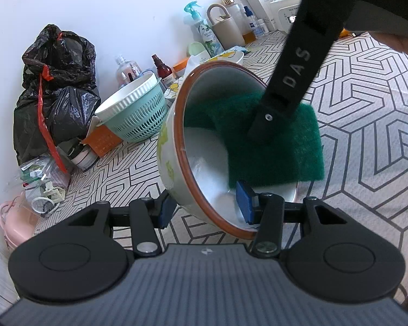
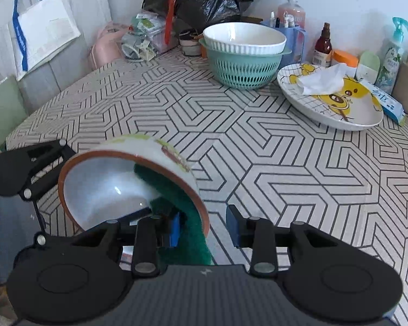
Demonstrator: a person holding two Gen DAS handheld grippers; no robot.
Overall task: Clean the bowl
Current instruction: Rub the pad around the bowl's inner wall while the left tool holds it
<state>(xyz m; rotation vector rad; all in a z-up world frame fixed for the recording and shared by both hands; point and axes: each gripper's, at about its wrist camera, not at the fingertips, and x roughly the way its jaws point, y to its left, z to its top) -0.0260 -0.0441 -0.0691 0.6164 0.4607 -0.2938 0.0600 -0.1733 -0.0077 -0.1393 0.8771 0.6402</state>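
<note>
A white bowl [image 1: 176, 146] with a brown rim and green leaf print is tilted on its side above the patterned table. My left gripper [image 1: 206, 212] is shut on its rim, one blue pad outside, one inside. A green scouring pad [image 1: 274, 152] lies against the bowl's inner wall and over the rim. My right gripper [image 2: 205, 229] straddles the bowl [image 2: 106, 184] rim with the green pad [image 2: 193, 233] between its fingers; its jaws stand apart, and whether they press the pad is unclear. The right gripper's finger [image 1: 291, 81] reaches down onto the pad in the left wrist view.
A teal colander [image 2: 244, 68] holding a white ribbed bowl [image 2: 244, 38] stands at the back. A cartoon plate [image 2: 331, 100] with a tissue lies at back right. Bottles [image 2: 323, 46] and a spray bottle [image 2: 394, 51] line the wall. Black rubbish bags [image 1: 54, 89] sit in the corner.
</note>
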